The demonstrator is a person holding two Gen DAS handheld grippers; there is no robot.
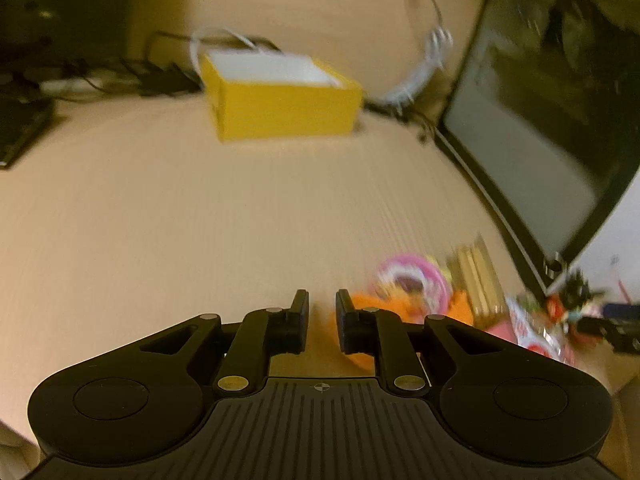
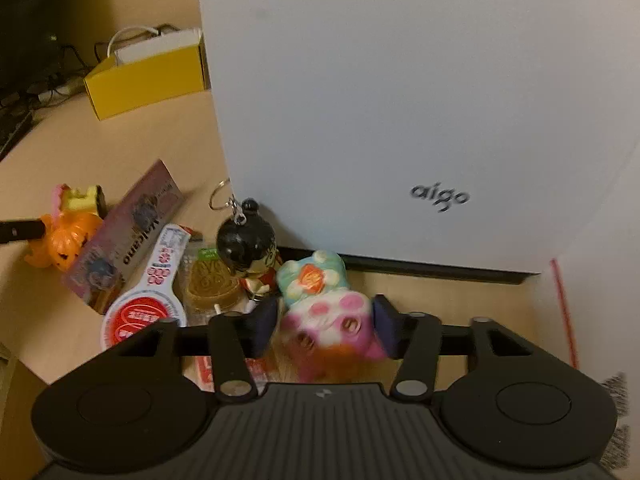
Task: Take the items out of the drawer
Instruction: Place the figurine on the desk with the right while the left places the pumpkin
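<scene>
Pink-and-white, the plush toy (image 2: 326, 312) sits clamped between the right gripper (image 2: 326, 326) jaws above the bench (image 2: 52, 320), its long axis toward twelve o'clock, while the left gripper (image 1: 322, 322), jaws slightly parted and empty, has the orange toy (image 1: 362, 306) at one o'clock.

Empty tongs (image 1: 322, 320), yellow box (image 1: 280, 98), toys (image 1: 416, 284)

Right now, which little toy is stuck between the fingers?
The pink-and-white squishy toy with the teal hat and orange flower. The right gripper has a finger on each side of it. The black-haired doll keychain and orange pumpkin toy lie free on the desk.
</scene>
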